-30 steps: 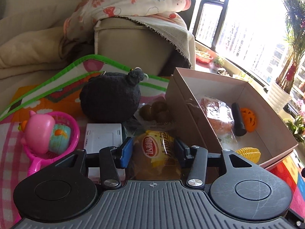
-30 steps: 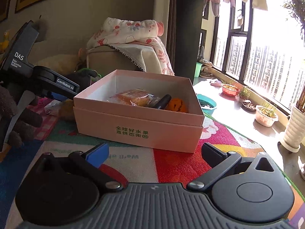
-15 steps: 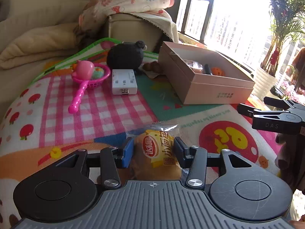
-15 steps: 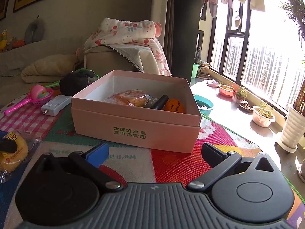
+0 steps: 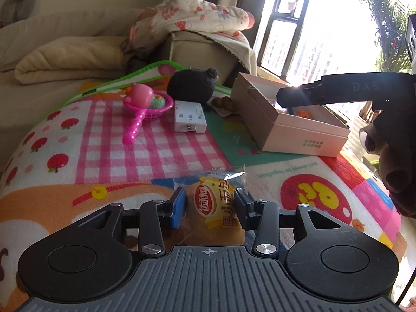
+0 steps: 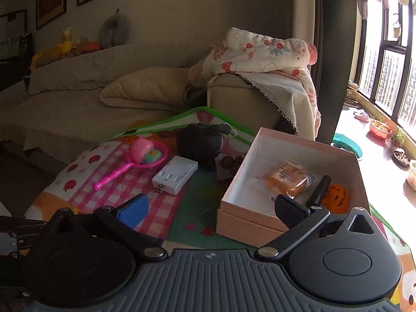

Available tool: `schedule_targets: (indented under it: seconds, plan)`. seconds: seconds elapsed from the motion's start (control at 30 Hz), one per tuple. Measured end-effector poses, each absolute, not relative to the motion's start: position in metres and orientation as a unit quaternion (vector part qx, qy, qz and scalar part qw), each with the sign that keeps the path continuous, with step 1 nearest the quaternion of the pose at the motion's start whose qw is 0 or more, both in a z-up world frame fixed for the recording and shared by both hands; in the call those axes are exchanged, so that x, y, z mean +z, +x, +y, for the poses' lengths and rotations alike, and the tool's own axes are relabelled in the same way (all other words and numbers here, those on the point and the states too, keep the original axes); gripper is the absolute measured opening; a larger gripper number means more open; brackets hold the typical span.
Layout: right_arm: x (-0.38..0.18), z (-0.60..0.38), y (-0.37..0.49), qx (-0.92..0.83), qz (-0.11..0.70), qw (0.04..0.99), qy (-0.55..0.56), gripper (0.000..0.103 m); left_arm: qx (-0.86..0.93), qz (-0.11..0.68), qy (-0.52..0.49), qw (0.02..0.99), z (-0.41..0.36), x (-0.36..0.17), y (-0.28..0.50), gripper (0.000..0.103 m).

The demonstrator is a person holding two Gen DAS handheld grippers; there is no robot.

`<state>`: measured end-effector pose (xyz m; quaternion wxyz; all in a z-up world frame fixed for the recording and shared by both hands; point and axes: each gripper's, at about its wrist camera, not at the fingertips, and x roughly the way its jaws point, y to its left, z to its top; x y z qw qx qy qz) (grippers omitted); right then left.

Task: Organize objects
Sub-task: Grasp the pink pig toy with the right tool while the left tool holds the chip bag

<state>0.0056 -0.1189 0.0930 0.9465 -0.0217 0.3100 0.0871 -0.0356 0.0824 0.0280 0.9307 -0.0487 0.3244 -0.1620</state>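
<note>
My left gripper point(image 5: 210, 208) is shut on a wrapped yellow bread snack point(image 5: 215, 205), held low over the play mat, near its front. The pink cardboard box point(image 5: 291, 127) stands at the right; in the right wrist view the box point(image 6: 262, 223) holds a wrapped orange pastry point(image 6: 286, 176), a black stick point(image 6: 318, 189) and an orange pumpkin toy point(image 6: 336, 197). My right gripper point(image 6: 213, 205) is open and empty, raised beside the box's near left corner. It also shows in the left wrist view point(image 5: 299, 96) above the box.
On the mat lie a white power adapter point(image 5: 189, 115), a pink toy in a pink net scoop point(image 5: 145, 104), a black plush point(image 5: 192, 84) and brown round snacks point(image 5: 223, 101). A sofa with blankets point(image 6: 156, 88) stands behind. Plant pots point(image 6: 379, 130) line the windowsill.
My left gripper has drawn back from the box with the snack in it. My right gripper has risen and turned left, now looking down into the box.
</note>
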Motion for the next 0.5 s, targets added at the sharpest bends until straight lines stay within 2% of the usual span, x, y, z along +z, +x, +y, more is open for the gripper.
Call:
schedule_targets:
  seconds: [0.13,0.2,0.27,0.5]
  plan:
    - [0.088,-0.079,0.052,0.115,0.338,0.933,-0.040,0.100,-0.132,0.311,-0.098,0.936,0.119,0.027,-0.036,0.043]
    - [0.078,-0.061,0.074,0.108,0.343,0.931,-0.061,0.084,-0.125,0.305,-0.110,0.938,0.131,0.025,-0.035,0.043]
    - [0.071,-0.049,0.096,0.117,0.355,0.926,-0.054,0.077,-0.128,0.302,-0.121,0.937,0.139,0.022,-0.033,0.043]
    - [0.050,0.009,0.160,0.144,0.352,0.922,-0.076,0.077,-0.146,0.300,-0.154,0.930,0.153,0.015,-0.028,0.043]
